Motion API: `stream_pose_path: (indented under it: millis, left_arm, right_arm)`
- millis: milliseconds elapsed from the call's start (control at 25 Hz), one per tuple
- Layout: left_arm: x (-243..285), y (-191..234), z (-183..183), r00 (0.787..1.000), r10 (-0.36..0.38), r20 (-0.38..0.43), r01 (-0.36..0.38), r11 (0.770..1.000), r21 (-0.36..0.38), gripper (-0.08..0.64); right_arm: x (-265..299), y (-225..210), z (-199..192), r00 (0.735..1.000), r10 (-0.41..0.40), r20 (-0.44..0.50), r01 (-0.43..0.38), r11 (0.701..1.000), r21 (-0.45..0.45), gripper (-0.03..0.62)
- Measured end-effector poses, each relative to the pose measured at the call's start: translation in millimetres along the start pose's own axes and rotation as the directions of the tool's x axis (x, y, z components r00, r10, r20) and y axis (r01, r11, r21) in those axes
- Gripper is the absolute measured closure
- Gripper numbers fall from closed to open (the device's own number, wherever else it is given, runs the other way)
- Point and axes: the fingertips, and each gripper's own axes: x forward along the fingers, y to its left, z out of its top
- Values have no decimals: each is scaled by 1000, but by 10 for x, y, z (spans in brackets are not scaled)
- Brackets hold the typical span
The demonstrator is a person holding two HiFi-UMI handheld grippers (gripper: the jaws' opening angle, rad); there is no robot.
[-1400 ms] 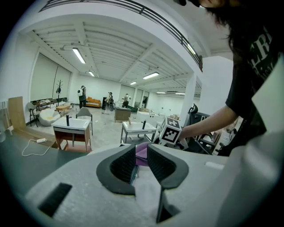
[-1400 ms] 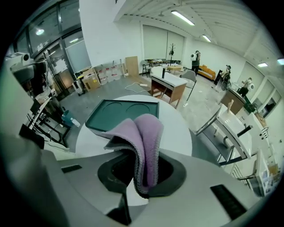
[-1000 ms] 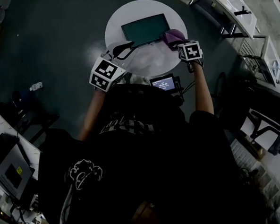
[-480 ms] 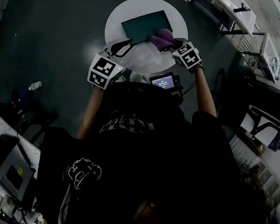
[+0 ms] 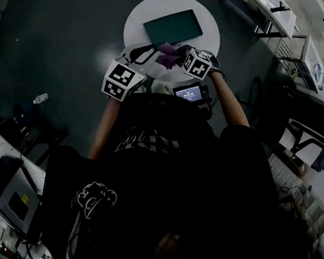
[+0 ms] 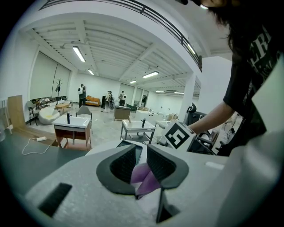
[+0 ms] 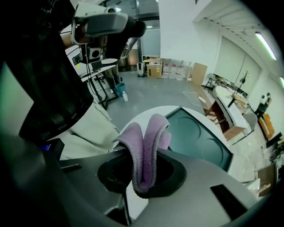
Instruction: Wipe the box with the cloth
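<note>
I am clamping my right claw (image 7: 143, 174) on the purple cloth (image 7: 147, 142), which is folding upward out of the jaws in two thick loops. My left claw (image 6: 141, 160) is reaching in from the left with its jaws a little apart. A fold of the cloth is showing in the gap between them, though I cannot tell whether they are touching it. The dark green box (image 5: 172, 27) is lying flat on the far part of the round white table (image 5: 136, 25), just beyond both claws.
</note>
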Motion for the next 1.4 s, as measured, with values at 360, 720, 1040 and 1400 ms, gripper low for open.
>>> stream_pose_path:
  millis: [360,720,1040,1400]
  left_arm:
    - [-85,55,-82,1000,17,-7,-17,1000,-14,485]
    - [-16,85,-58,1000,14,1,-14,999,-35,485]
    - [197,51,11,1000,-10,-6,10,999,-31,485]
    - [486,-2,101,999,-35,-16,35,999,-23,485]
  right_arm:
    - [480,110,103,996,70,-55,-72,997,-26,537]
    - [429,-254,-243,994,-13,-108,25,993,114,537]
    - [219,-555,-635,991,-62,-123,90,968,235,537]
    - [-73,-856,-1168,982,-111,-152,159,920,359,537]
